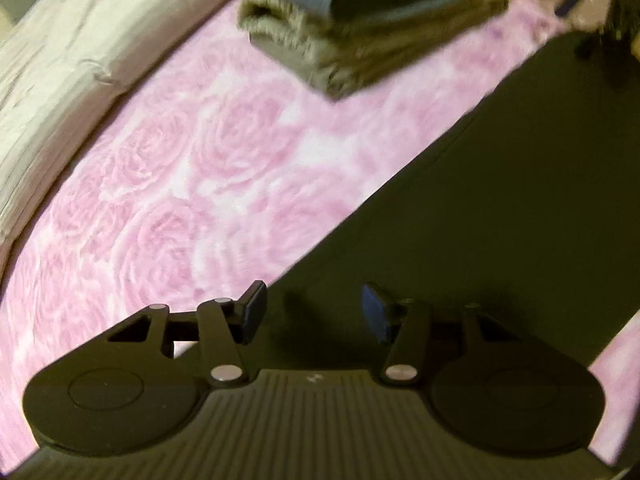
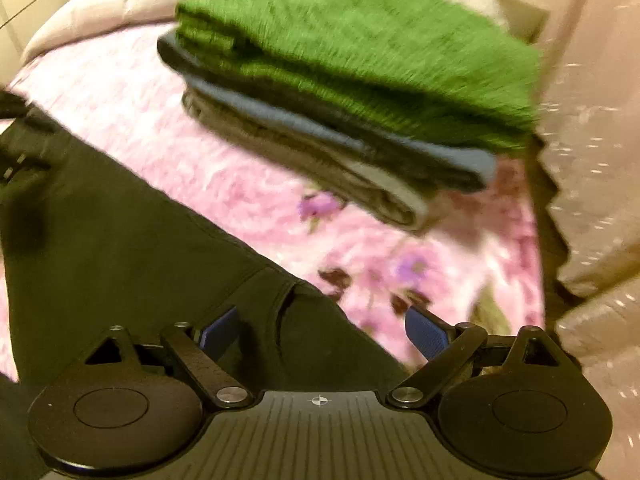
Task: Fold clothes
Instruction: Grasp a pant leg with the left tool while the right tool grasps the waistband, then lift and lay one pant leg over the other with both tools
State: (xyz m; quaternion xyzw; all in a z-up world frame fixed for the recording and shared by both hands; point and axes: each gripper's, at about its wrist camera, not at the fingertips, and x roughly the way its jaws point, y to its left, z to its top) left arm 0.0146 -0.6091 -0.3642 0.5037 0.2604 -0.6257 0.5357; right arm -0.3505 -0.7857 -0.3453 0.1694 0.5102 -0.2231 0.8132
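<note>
Dark garment (image 1: 500, 208) lies flat, running diagonally.

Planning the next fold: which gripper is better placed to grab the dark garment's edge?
Probably right: the right gripper stands open straddling the dark garment at its edge; the left gripper hangs over its flat middle.

left gripper (image 1: 314, 312): jaws apart, over edge of dark garment
dark garment (image 1: 500, 200): flat on bed, spread diagonally at right
bed cover (image 1: 208, 168): pink rose print
folded stack (image 1: 360, 28): far end of bed; green top, blue-grey middle, tan bottom; blurred
beige quilt (image 1: 52, 80): bunched at left
</note>
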